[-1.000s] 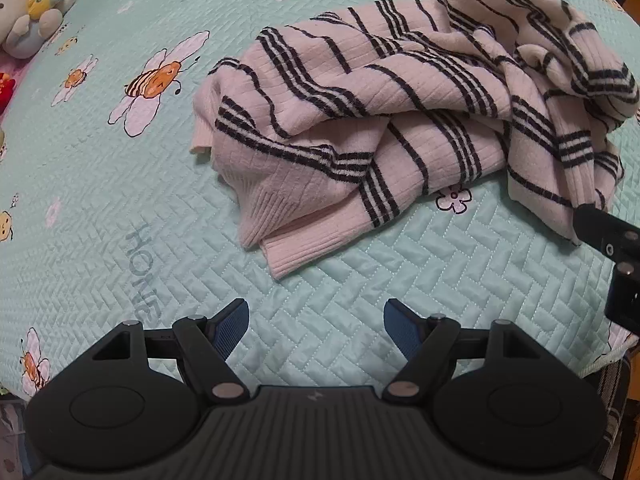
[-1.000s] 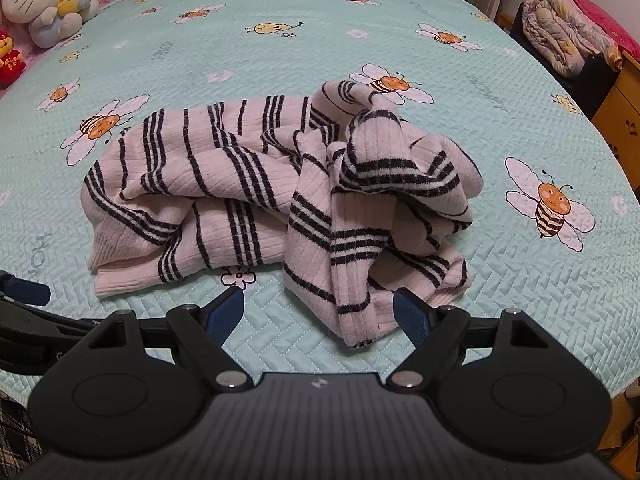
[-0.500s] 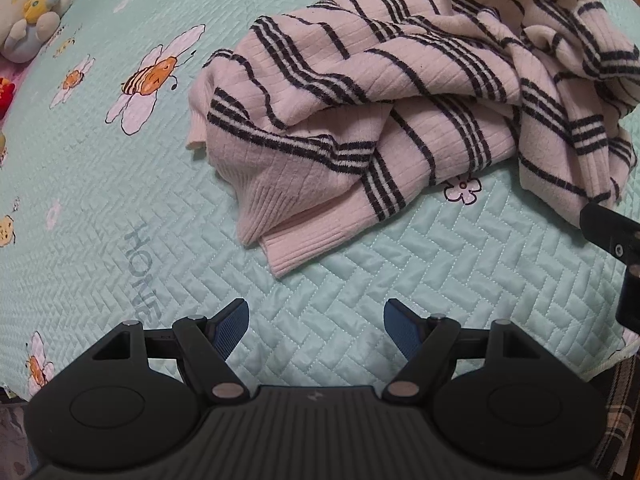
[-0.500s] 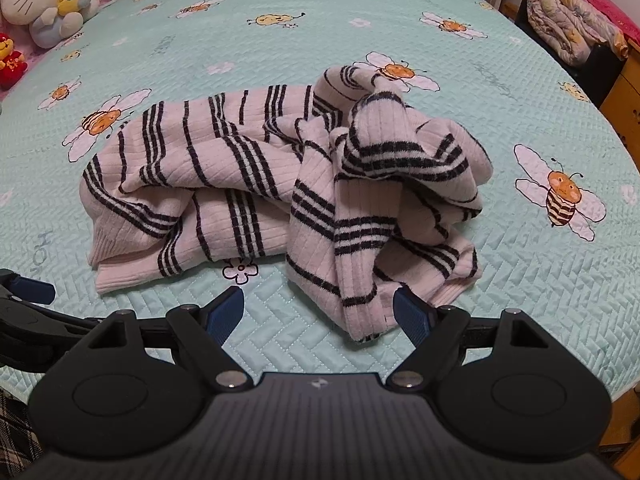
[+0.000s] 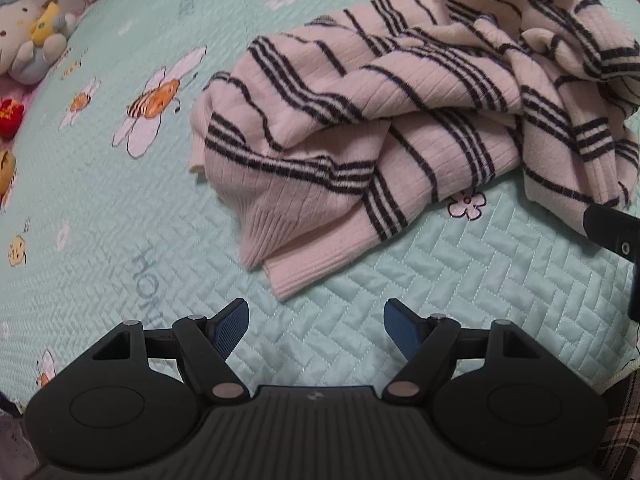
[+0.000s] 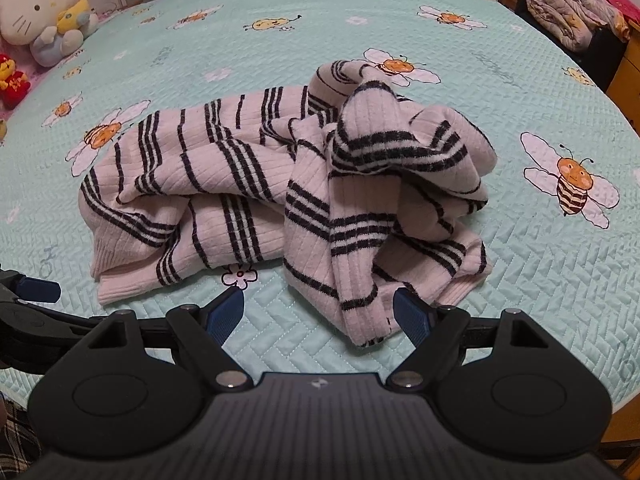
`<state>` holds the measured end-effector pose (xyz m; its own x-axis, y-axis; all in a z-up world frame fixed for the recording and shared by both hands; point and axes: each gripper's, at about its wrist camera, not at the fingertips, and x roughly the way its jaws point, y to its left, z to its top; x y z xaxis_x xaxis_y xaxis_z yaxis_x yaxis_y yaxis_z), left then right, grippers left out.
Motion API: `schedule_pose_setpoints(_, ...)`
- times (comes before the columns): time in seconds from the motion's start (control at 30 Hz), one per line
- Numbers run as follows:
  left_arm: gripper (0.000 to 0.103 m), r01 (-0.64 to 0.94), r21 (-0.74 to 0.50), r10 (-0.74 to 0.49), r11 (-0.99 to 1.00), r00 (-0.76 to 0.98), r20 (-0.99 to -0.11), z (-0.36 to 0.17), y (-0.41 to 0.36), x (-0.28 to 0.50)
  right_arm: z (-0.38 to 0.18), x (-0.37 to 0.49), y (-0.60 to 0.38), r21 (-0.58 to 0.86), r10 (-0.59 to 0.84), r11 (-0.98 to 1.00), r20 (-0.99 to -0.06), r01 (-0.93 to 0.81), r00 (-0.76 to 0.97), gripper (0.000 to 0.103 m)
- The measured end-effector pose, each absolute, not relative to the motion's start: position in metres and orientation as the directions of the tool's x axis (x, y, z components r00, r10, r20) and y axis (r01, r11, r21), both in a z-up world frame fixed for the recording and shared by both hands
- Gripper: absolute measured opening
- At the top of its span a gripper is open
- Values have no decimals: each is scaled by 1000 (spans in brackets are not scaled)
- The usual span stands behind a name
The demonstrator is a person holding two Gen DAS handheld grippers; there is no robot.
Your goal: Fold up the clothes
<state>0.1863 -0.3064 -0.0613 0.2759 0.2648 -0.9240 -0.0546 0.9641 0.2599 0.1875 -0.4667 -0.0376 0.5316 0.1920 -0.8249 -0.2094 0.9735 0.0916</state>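
Crumpled ribbed-knit striped sweater [image 6: 280, 200] on quilted bedspread [image 5: 440, 280] (herringbone stitching); left gripper [image 5: 316, 326] and right gripper [image 6: 319, 314] both released.

Counts: 1 striped knit sweater [image 6: 280, 200], crumpled mid-frame on 1 bed [image 6: 520, 92]. 2 grippers: left [image 5: 316, 328], right [image 6: 319, 316]. 1 white cat plush [image 6: 36, 12] upper left, 1 rolled quilt [image 6: 572, 4] upper right.

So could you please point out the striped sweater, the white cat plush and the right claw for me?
striped sweater [image 6: 224, 184]: right wrist view, on its flat left part.
white cat plush [image 6: 34, 12]: right wrist view, on its head.
right claw [image 6: 319, 312]: right wrist view, midway between its open blue fingertips.
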Motion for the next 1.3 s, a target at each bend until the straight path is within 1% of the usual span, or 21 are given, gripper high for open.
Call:
schedule_pose_setpoints(0.1,78,-33,276,272,960,325,-906,-58,-310,184,-33,181,-474,128,246,963,-778,-237,578,81)
schedule_pose_setpoints(0.17,78,-12,296,278,955,377,-884,-54,-314,180,-26,172,-483,154,302,949,-703,-276,645,81)
schedule_pose_setpoints(0.23,78,7,316,281,949,440,-853,-48,-318,176,-21,162,-492,142,328,940,-621,-309,712,81)
schedule_pose_setpoints(0.27,78,15,324,280,946,461,-842,-47,-321,175,-19,159,-495,128,330,939,-598,-320,731,82)
schedule_pose_setpoints(0.33,78,34,332,274,943,490,-828,-44,-325,173,-21,161,-498,96,315,941,-598,-324,737,82)
schedule_pose_setpoints(0.43,78,70,340,250,938,546,-800,-40,-334,168,-30,165,-509,109,298,949,-618,-296,728,82)
schedule_pose_setpoints(0.5,78,103,390,257,915,596,-761,-40,-341,162,-38,163,-521,143,313,948,-593,-285,742,82)
schedule_pose_setpoints(0.57,78,133,437,259,889,642,-722,-40,-348,157,-46,164,-529,153,292,956,-604,-252,741,82)
schedule_pose_setpoints(0.7,78,186,435,232,881,632,-740,-45,-357,160,-63,171,-543,178,249,969,-652,-174,716,82)
schedule_pose_setpoints(0.77,78,229,418,195,879,627,-754,-45,-369,162,-70,174,-554,229,249,965,-655,-127,714,82)
schedule_pose_setpoints(0.83,78,287,416,145,863,649,-747,-43,-387,165,-74,174,-568,281,249,956,-639,-80,728,82)
schedule_pose_setpoints(0.93,78,344,369,62,863,653,-755,-41,-409,174,-78,174,-586,309,201,951,-627,3,753,82)
schedule_pose_setpoints(1.03,78,346,305,27,887,622,-783,-45,-428,191,-81,175,-598,278,126,958,-639,74,758,82)
schedule_pose_setpoints(1.17,78,302,245,25,921,583,-812,-60,-446,210,-85,173,-605,289,116,952,-639,97,760,82)
schedule_pose_setpoints(1.23,77,273,181,-3,945,557,-830,-65,-445,217,-87,173,-609,294,111,949,-639,108,761,82)
schedule_pose_setpoints(1.3,77,258,98,-58,961,533,-844,-64,-441,219,-89,172,-612,300,106,946,-639,120,761,82)
